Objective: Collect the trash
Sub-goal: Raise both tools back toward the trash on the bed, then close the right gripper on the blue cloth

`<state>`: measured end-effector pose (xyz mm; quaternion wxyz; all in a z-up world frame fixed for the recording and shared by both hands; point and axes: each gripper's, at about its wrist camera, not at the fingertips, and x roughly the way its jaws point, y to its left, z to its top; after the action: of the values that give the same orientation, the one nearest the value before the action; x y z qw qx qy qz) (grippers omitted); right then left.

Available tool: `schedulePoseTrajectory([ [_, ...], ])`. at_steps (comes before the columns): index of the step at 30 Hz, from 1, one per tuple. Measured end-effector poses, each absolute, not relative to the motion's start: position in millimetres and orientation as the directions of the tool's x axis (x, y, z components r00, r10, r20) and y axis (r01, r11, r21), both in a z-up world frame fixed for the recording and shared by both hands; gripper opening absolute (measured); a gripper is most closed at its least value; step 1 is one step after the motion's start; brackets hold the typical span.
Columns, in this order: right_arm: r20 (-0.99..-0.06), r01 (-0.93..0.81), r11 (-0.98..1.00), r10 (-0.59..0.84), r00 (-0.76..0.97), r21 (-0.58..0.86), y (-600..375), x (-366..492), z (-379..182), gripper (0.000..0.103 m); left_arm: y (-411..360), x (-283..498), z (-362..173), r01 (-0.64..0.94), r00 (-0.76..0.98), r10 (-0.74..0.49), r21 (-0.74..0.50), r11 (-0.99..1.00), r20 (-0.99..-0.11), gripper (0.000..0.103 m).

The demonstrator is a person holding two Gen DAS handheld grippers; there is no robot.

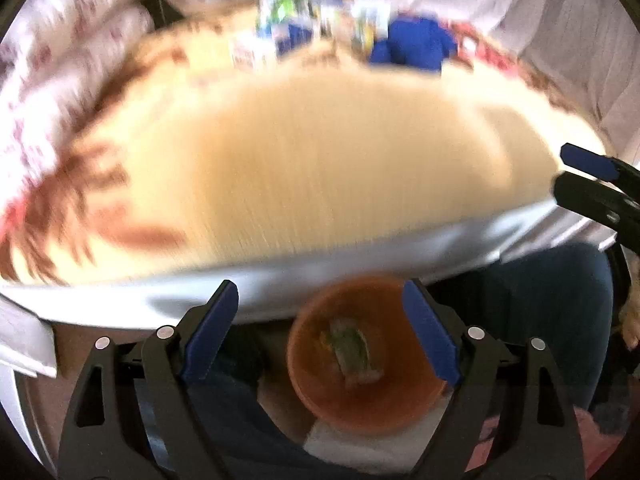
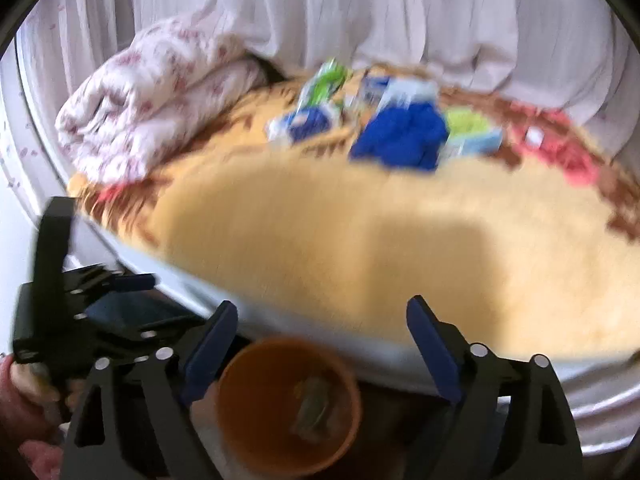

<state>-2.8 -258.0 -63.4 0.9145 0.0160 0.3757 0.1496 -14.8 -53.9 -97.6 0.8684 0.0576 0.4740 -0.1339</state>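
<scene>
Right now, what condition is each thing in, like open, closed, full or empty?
Left gripper: open, holding nothing.
Right gripper: open, holding nothing.
Orange bin: uncovered, one crumpled wrapper lying inside.
Scattered packets: lying loose at the far side of the bed, not yet collected.
Blue cloth: crumpled among the packets.
Flowered quilt: bundled up at the bed's far left.

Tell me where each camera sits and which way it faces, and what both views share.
Left wrist: on the left gripper, looking across the yellow blanket; the orange bin is below its open fingers, and the right gripper shows at the right edge.
Right wrist: on the right gripper, facing the same way; the left gripper and the hand holding it show at left.
Shared: bin, blanket, far-side litter.
</scene>
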Motion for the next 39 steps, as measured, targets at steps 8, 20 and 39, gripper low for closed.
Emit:
schedulePoseTrajectory([
  [8, -0.611, -0.178, 0.983, 0.161, 0.775, 0.033, -258, 73, -30, 0.098, -47, 3, -50, 0.228, 0.631, -0.151, -0.004, 0.974, -0.761, 0.090],
  [20, -0.733, -0.064, 0.998, 0.025, 0.679, -0.026, -249, 200, -67, 0.098, -14, 23, -29, 0.160, 0.672, -0.128, -0.025, 0.987, -0.730, 0.091],
  [39, -0.756, -0.108, 0.993, 0.111, 0.645, 0.054, -244, 186, -66, 0.058, 6, 26, -35, 0.128, 0.670, -0.121, -0.047, 0.991, -0.732, 0.091],
])
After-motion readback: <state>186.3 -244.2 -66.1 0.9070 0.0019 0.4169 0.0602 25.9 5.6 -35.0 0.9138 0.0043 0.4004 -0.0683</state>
